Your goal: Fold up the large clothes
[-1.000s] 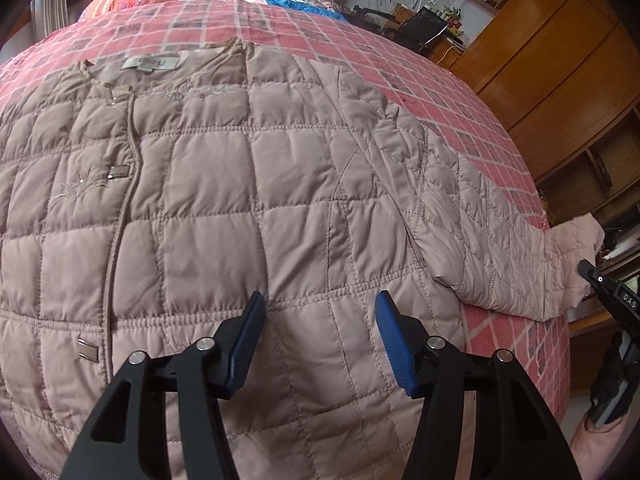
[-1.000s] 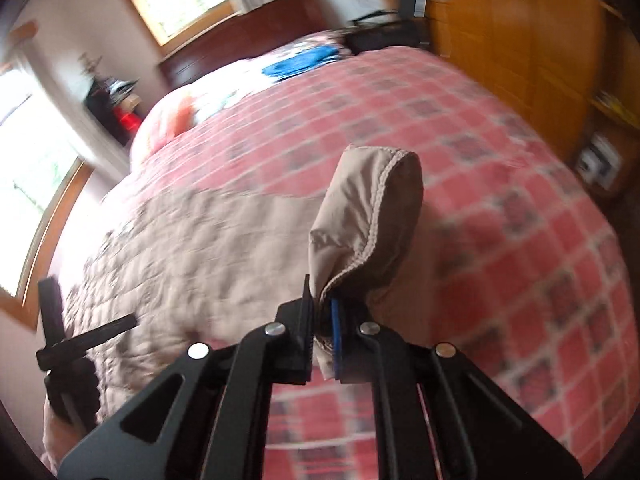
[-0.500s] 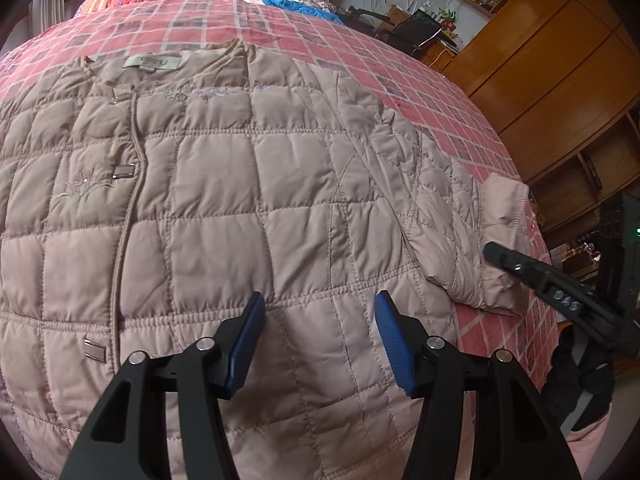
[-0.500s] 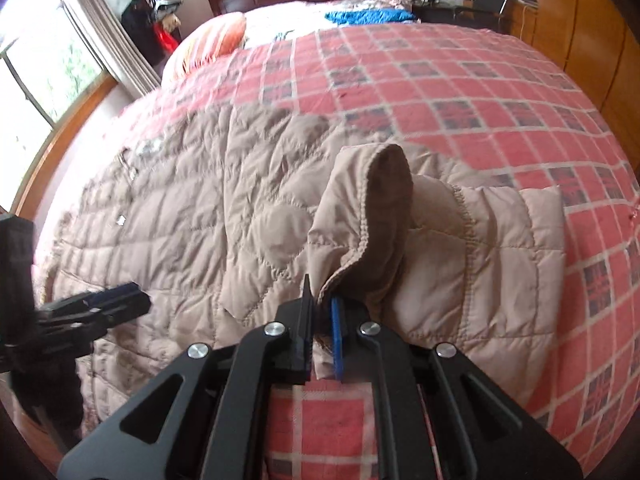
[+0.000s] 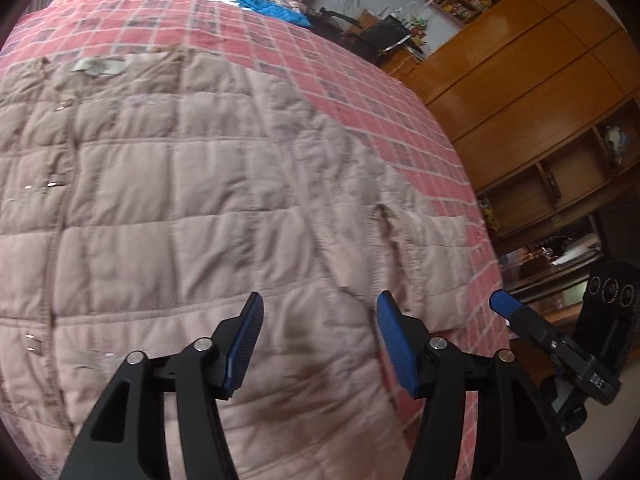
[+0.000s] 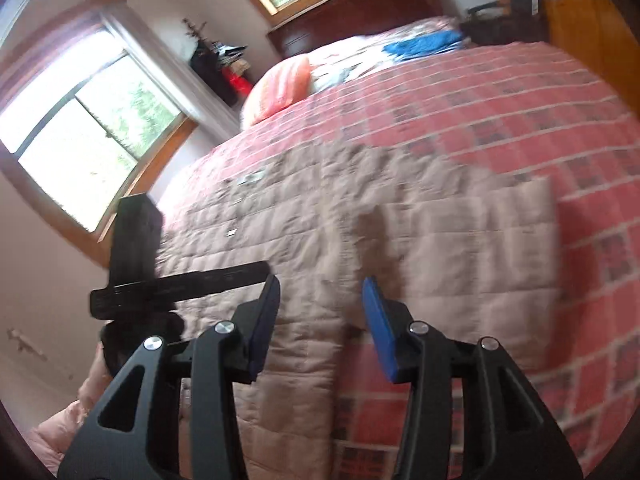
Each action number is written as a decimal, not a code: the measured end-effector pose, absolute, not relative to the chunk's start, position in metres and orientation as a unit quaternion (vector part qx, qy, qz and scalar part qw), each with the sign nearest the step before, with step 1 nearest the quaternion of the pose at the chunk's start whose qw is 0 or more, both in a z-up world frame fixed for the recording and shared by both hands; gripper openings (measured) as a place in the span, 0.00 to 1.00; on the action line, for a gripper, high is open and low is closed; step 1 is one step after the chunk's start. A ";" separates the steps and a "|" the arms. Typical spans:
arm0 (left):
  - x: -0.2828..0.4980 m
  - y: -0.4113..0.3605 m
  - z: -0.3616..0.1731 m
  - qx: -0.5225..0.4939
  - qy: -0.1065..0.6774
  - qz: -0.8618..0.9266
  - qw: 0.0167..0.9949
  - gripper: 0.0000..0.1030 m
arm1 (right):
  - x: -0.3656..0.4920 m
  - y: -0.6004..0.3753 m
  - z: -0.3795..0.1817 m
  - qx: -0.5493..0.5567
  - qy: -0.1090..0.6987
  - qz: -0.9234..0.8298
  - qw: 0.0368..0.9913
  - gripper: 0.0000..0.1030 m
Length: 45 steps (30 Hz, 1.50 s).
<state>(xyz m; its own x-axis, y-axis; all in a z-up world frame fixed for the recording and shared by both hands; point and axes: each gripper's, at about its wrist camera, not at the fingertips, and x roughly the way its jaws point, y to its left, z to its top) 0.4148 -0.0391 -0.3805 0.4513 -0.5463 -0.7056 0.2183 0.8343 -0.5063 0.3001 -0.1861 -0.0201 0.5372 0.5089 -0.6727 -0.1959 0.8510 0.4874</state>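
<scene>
A beige quilted jacket (image 5: 192,200) lies flat, front up, on the bed's red checked cover (image 5: 304,64). Its right sleeve (image 5: 424,248) is folded back on itself along the jacket's side. My left gripper (image 5: 318,320) hovers open over the lower hem, nothing between its fingers. In the right wrist view the same jacket (image 6: 304,216) spreads out with the folded sleeve (image 6: 472,248) lying flat. My right gripper (image 6: 320,296) stands open just before the sleeve, empty. The right gripper (image 5: 520,320) also shows at the left wrist view's right edge.
A striped orange pillow (image 6: 280,88) and a blue cloth (image 6: 420,44) lie at the head of the bed. Wooden cabinets and shelves (image 5: 540,120) stand along the bed's right side. Windows (image 6: 92,128) line the far wall. The bed's edge drops off close to both grippers.
My right gripper has let go of the sleeve cuff and opened; the sleeve now lies folded on the jacket. The right gripper has pulled back. My left gripper stays open and shifted slightly.
</scene>
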 end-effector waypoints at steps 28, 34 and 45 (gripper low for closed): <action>0.405 -0.039 -0.354 -0.155 0.426 -0.176 0.874 0.03 | 0.284 -0.264 -0.080 0.286 0.462 0.112 0.832 0.45; 0.394 0.027 -0.336 -0.159 0.398 -0.131 0.894 0.02 | 0.316 -0.225 -0.081 0.282 0.477 0.159 0.817 0.50; 0.380 0.137 -0.326 -0.173 0.366 -0.055 0.913 0.02 | 0.364 -0.150 -0.085 0.232 0.516 0.188 0.803 0.50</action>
<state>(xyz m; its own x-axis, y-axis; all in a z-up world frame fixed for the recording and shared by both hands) 0.3798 0.1368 -0.3263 0.7266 -0.2261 -0.6488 -0.0266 0.9344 -0.3553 0.3639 -0.1502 -0.0851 0.3963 0.5406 -0.7420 -0.0618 0.8221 0.5660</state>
